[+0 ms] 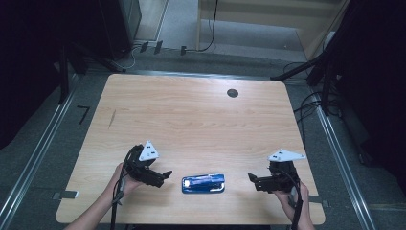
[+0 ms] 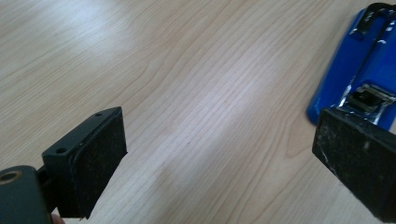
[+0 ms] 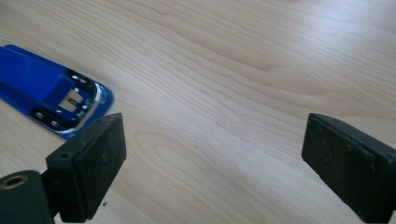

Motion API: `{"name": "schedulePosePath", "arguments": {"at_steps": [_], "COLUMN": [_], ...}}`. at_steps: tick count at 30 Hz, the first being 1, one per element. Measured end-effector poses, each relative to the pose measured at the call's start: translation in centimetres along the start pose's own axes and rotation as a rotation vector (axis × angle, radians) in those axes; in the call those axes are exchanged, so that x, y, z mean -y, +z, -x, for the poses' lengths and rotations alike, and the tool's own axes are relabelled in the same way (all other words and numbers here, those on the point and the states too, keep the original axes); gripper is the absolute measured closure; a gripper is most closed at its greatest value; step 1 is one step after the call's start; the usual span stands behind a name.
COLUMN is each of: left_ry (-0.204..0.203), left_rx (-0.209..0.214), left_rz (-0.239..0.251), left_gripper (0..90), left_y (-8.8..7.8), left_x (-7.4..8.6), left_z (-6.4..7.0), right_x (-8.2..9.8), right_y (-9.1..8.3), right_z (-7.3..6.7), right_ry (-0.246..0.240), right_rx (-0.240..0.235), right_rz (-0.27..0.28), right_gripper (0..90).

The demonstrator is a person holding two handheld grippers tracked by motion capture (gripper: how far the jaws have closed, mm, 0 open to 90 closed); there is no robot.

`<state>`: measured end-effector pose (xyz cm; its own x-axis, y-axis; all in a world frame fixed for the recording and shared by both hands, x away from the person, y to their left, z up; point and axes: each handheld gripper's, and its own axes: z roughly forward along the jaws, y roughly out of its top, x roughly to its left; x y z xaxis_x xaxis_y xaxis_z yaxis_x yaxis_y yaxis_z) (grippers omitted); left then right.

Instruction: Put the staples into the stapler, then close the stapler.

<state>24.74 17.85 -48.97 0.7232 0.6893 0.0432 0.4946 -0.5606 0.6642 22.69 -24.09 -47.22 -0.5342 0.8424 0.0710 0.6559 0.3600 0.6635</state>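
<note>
A blue stapler-like object (image 1: 203,183) lies flat near the table's front edge, between my two grippers. My left gripper (image 1: 166,174) stands open just to its left, jaws pointing at it. In the left gripper view (image 2: 219,154) the jaws are wide apart over bare wood, and the blue object (image 2: 355,70) lies at the upper right, partly behind the right jaw. My right gripper (image 1: 251,179) is open a short way to the right of the object. The right gripper view (image 3: 212,154) has nothing between its jaws; the blue object (image 3: 42,88) lies at the left.
The wooden table (image 1: 191,120) has a dark round cable hole (image 1: 232,93) near its far edge. Metal floor rails run along both sides, and dark stands and cables sit beyond the far corners.
</note>
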Motion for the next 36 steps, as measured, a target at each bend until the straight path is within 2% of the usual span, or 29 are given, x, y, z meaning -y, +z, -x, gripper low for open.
{"name": "schedulePosePath", "arguments": {"at_steps": [1,5,16,20,21,26,36], "left_ry": [-0.003,-0.022,-0.042,-0.071,-0.091,-0.121,-0.191], "left_rx": [-0.015,-0.032,-0.041,-0.064,-0.078,-0.099,-0.171], "left_rz": [-0.007,-0.014,-0.011,-0.008,-0.004,-0.002,-0.041], "left_gripper": [3.8,3.8,3.8,3.7,3.8,3.8,3.7], "left_y": [0.0,0.0,-0.7,-1.4,-1.6,-1.9,-2.1], "left_x": [0.2,0.6,1.3,2.0,2.3,2.9,4.9], "left_z": [-0.4,-1.0,-1.4,-2.1,-2.6,-3.5,-5.9], "right_x": [0.4,1.0,1.4,1.5,1.7,1.8,2.3], "right_y": [-0.1,-0.4,-0.4,-0.5,-0.4,-0.1,0.8], "right_z": [0.5,1.1,2.6,3.2,3.5,4.2,5.4], "right_ry": [0.014,0.032,0.062,0.076,0.084,0.106,0.132], "right_rx": [0.006,0.019,0.052,0.06,0.065,0.076,0.109], "right_rz": [-0.005,-0.016,-0.031,-0.035,-0.039,-0.055,-0.093], "right_gripper": [6.9,7.0,7.3,7.5,7.5,7.5,7.5]}}
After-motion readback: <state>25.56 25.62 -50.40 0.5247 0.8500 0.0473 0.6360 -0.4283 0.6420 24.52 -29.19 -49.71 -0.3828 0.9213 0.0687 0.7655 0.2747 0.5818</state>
